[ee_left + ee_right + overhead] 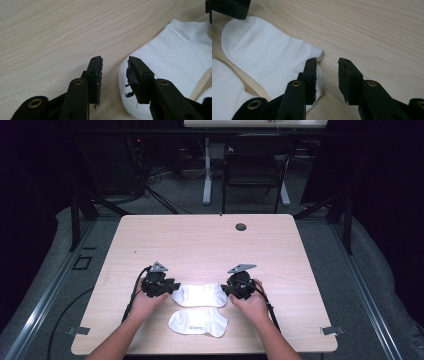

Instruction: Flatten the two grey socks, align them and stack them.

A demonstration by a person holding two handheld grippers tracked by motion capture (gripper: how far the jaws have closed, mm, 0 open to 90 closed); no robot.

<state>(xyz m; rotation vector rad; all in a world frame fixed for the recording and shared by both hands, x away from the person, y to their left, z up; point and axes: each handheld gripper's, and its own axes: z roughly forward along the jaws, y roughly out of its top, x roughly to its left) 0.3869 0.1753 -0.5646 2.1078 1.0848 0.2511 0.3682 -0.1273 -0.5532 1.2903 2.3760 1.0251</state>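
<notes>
The far sock lay flat on the table, white, stretched between your two grippers. Your left gripper sat at its left end; in the left gripper view the jaws stood part open with bare wood in the gap, and the sock's rounded end lay just under and beside one jaw, not pinched. Your right gripper sat at the sock's right end; in the right gripper view the jaws were likewise part open, one jaw over the sock's edge, the other over bare wood, nothing clamped. Whether either pad actually touched the fabric could not be told.

A second sock, also white, lay nearer you, just apart from the first, with a small dark mark on it. Neither gripper touched it.

Surface: light wood-grain tabletop with rounded corners and a dark round grommet near the far edge, well apart from the socks. Room: dim, grey carpeted floor, a black chair beyond the table, a white desk leg beside it, cables on the floor.
</notes>
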